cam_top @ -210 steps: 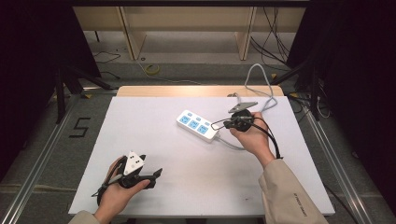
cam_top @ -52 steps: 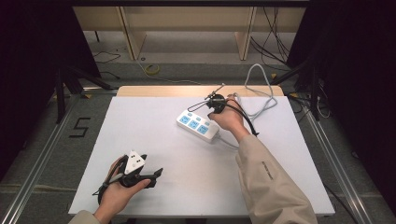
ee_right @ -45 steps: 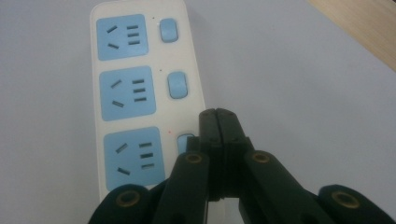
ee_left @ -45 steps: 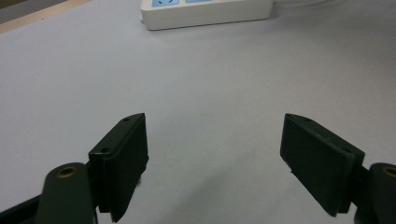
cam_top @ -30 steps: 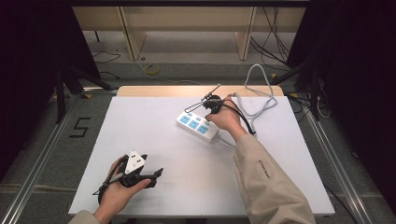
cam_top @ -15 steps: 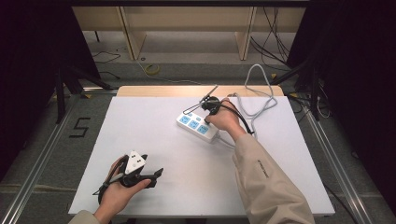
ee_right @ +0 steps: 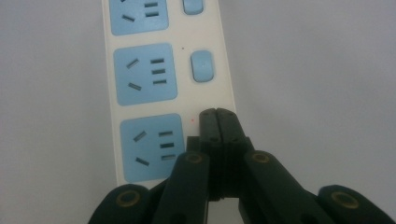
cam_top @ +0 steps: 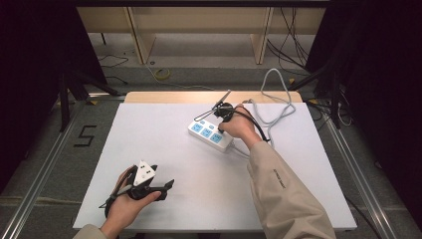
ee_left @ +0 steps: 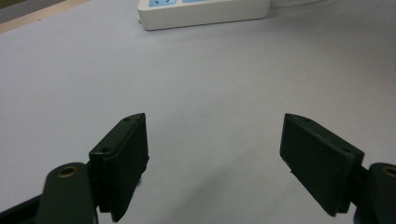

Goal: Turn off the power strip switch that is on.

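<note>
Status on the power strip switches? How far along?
Done: nothing that can be told; no switch state is readable. In hand: the right gripper, jaws shut, tips down on the power strip where the nearest socket's switch would sit, hiding it. Left: the middle switch is untouched, and the next one up too. The left gripper rests open, away from the strip.

A lab recording bay: a white-topped bench [cam_top: 149,134] stands on a grey floor between aluminium rails [cam_top: 45,172], black curtains [cam_top: 40,50] at both sides, loose cables [cam_top: 293,40] trailing, and a "5" marked on the floor [cam_top: 85,135].
</note>
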